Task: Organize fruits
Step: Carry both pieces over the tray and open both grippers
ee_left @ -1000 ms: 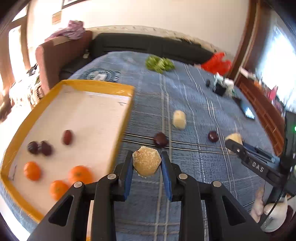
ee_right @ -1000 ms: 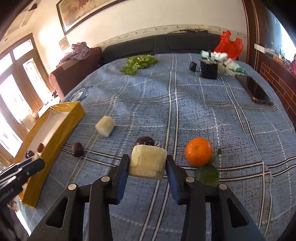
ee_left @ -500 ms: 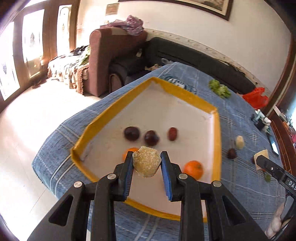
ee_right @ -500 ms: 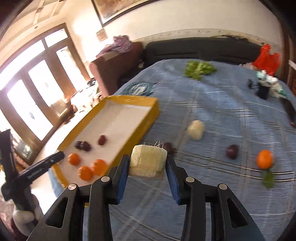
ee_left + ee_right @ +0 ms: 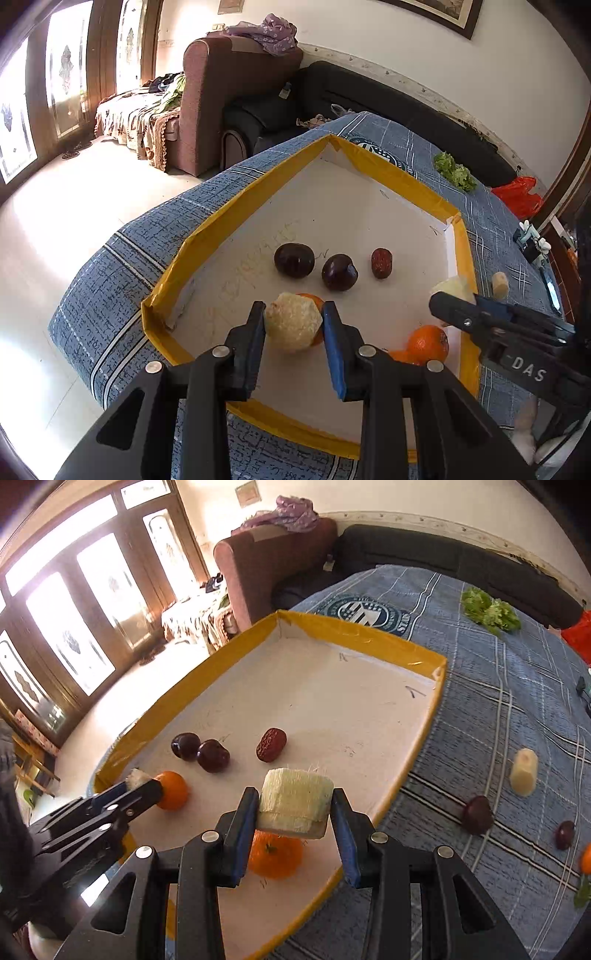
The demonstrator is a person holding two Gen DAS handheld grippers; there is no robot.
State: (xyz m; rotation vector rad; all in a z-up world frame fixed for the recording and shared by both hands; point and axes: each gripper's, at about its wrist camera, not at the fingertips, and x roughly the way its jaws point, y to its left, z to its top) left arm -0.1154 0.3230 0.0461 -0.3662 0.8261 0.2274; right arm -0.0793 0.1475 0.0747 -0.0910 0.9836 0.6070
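A white tray with a yellow rim [image 5: 207,232] [image 5: 354,635] lies on the blue cloth. In it are two dark plums [image 5: 294,259] [image 5: 212,755], a red date [image 5: 381,263] [image 5: 272,744] and oranges [image 5: 427,343] [image 5: 275,854]. My left gripper [image 5: 293,325] is shut on a pale sugarcane chunk [image 5: 291,321] above the tray's near part. My right gripper [image 5: 293,812] is shut on a pale sugarcane chunk [image 5: 295,801] above the tray, over an orange. Each gripper shows in the other's view [image 5: 136,786] [image 5: 448,295].
On the cloth right of the tray lie another sugarcane piece [image 5: 523,771], two dark plums [image 5: 477,814], an orange [image 5: 585,858] and green lettuce [image 5: 487,609]. A brown armchair [image 5: 221,92] and black sofa stand beyond the table. The table edge drops to the floor on the left.
Both grippers, each holding its sugarcane chunk, have swung from over the open cloth to over the tray. The right gripper has come closer to the left one.
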